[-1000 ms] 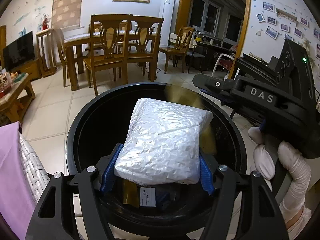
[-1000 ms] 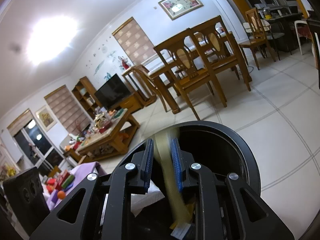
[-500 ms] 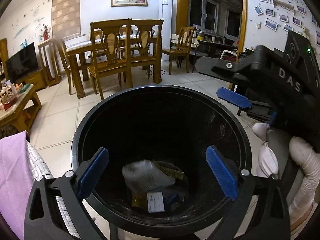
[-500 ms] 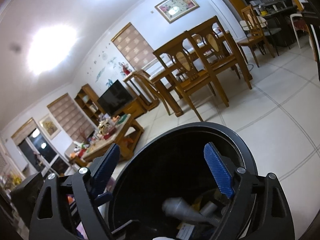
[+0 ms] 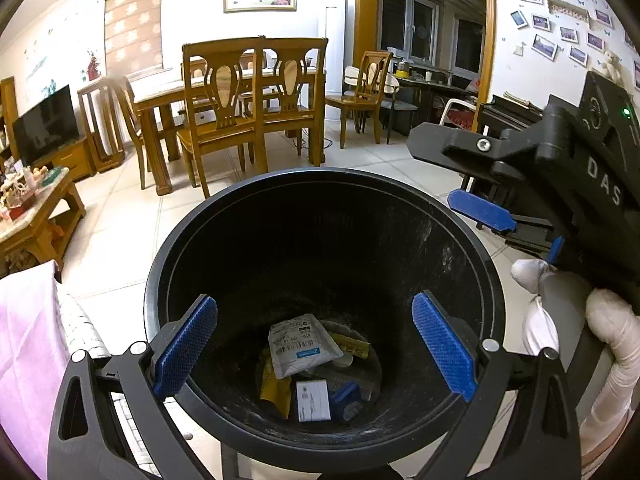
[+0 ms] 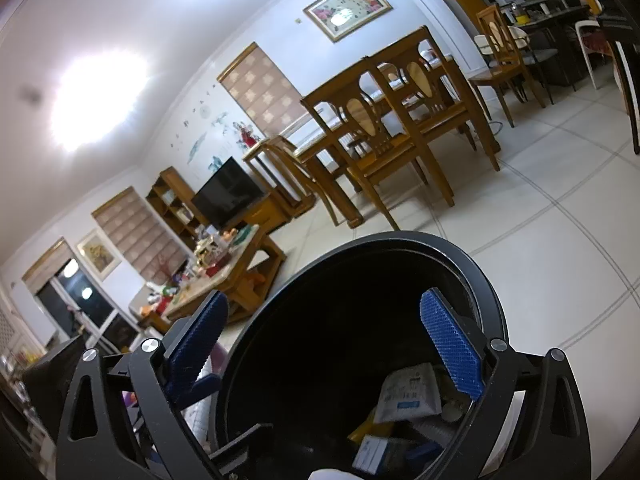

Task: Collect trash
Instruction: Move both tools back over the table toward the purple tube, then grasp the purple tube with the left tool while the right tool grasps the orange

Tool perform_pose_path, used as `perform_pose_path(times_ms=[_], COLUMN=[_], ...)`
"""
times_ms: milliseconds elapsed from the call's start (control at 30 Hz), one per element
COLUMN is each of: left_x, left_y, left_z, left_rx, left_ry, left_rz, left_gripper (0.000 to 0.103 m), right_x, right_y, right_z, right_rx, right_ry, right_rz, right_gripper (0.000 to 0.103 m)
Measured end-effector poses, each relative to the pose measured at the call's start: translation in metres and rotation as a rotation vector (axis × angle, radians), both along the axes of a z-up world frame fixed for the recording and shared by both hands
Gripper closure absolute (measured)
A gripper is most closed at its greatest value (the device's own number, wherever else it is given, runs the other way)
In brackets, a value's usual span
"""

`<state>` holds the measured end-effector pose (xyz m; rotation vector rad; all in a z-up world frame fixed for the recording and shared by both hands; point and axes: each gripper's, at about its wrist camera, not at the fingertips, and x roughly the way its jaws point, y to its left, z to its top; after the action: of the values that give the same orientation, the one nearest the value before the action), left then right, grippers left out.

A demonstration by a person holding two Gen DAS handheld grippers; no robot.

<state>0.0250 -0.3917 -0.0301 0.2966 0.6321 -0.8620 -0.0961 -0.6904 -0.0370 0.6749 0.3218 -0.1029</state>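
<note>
A black round trash bin (image 5: 460,232) stands on the tiled floor, its mouth below both grippers. At its bottom lie a silver-white padded mailer (image 5: 300,344), a yellow wrapper (image 5: 276,390), a small white box (image 5: 313,400) and a blue item. My left gripper (image 5: 316,344) is open and empty over the bin's near rim. My right gripper (image 6: 324,344) is open and empty above the bin (image 6: 476,280); it also shows at the right of the left wrist view (image 5: 520,168), held by a white-gloved hand. The mailer shows in the right wrist view (image 6: 408,394).
A pink cloth over white wicker (image 5: 28,344) is close on the left. A wooden coffee table with clutter (image 5: 32,208) stands further left. A dining table with wooden chairs (image 5: 240,112) is behind the bin. A TV (image 5: 44,124) stands at the far left.
My left gripper opened and dropped the silver mailer into the bin. My right gripper opened and let go of the yellow wrapper, which fell in as well.
</note>
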Motion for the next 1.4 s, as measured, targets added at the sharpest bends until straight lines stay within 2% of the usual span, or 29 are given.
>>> perform_pose_path(times_ms=[233, 400, 667, 800, 967, 1133, 1267, 1400], left_x=[-0.003, -0.003, 0.002, 0.018, 0.049, 0.087, 0.112, 0.130], left_y=[0.012, 0.036, 0.114, 0.174, 0.264, 0.346, 0.381, 0.397], left_z=[0.004, 0.013, 0.038, 0.041, 0.036, 0.024, 0.013, 0.003], left_rx=[-0.038, -0.062, -0.081, -0.084, -0.103, -0.081, -0.036, 0.029], left_ry=[0.027, 0.053, 0.005, 0.011, 0.048, 0.085, 0.121, 0.149], left_rz=[0.000, 0.028, 0.109, 0.187, 0.355, 0.540, 0.615, 0.638], left_gripper=[0.006, 0.006, 0.006, 0.006, 0.006, 0.006, 0.006, 0.006], right_x=[-0.004, -0.008, 0.014, 0.036, 0.068, 0.104, 0.128, 0.155], right_y=[0.003, 0.019, 0.072, 0.120, 0.199, 0.285, 0.354, 0.411], right_z=[-0.005, -0.004, 0.015, 0.029, 0.045, 0.049, 0.044, 0.034], right_rx=[-0.008, -0.023, -0.064, -0.109, -0.175, -0.272, -0.361, -0.433], right_ry=[0.008, 0.009, 0.009, 0.013, 0.021, 0.118, 0.185, 0.258], right_rz=[0.004, 0.020, 0.109, 0.208, 0.389, 0.554, 0.650, 0.724], right_gripper=[0.007, 0.005, 0.005, 0.005, 0.005, 0.006, 0.006, 0.012])
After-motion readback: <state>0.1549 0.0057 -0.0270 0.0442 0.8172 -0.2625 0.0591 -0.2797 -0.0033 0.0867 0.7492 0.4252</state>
